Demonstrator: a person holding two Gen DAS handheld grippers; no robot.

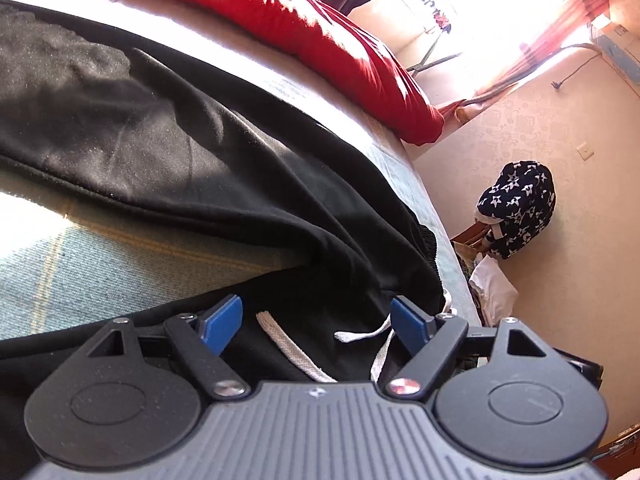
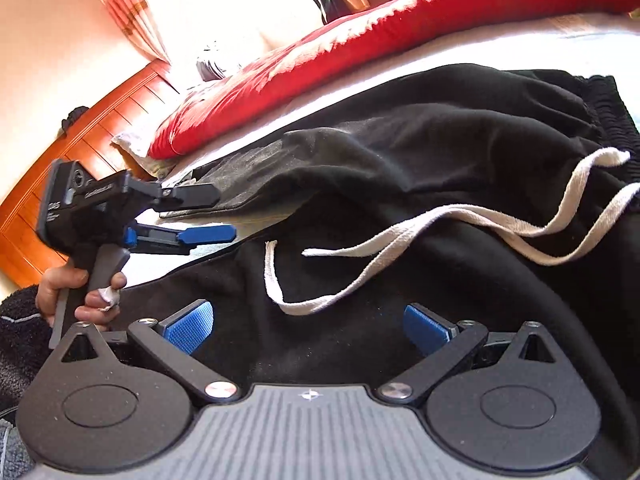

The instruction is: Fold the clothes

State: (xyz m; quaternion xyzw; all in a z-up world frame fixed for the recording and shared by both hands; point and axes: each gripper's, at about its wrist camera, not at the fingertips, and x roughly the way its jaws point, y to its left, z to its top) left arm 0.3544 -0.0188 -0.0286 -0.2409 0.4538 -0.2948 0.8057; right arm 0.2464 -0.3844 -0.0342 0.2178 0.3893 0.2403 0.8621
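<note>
Black sweatpants [image 1: 168, 152] with a white drawstring [image 1: 288, 344] lie on the bed; they also show in the right wrist view [image 2: 440, 152], with the drawstring [image 2: 460, 220] looping across the waistband. My left gripper [image 1: 318, 326] is open, its blue pads just above the waistband and drawstring, holding nothing. It also shows in the right wrist view [image 2: 218, 216], open, at the pants' left edge. My right gripper [image 2: 310, 330] is open over the black fabric, holding nothing.
A red duvet [image 2: 360, 48] lies along the far side of the bed. The teal bedspread [image 1: 100, 264] shows beside the pants. A wooden headboard [image 2: 92, 128] stands at left. A star-patterned bundle [image 1: 516, 208] sits on the floor past the bed edge.
</note>
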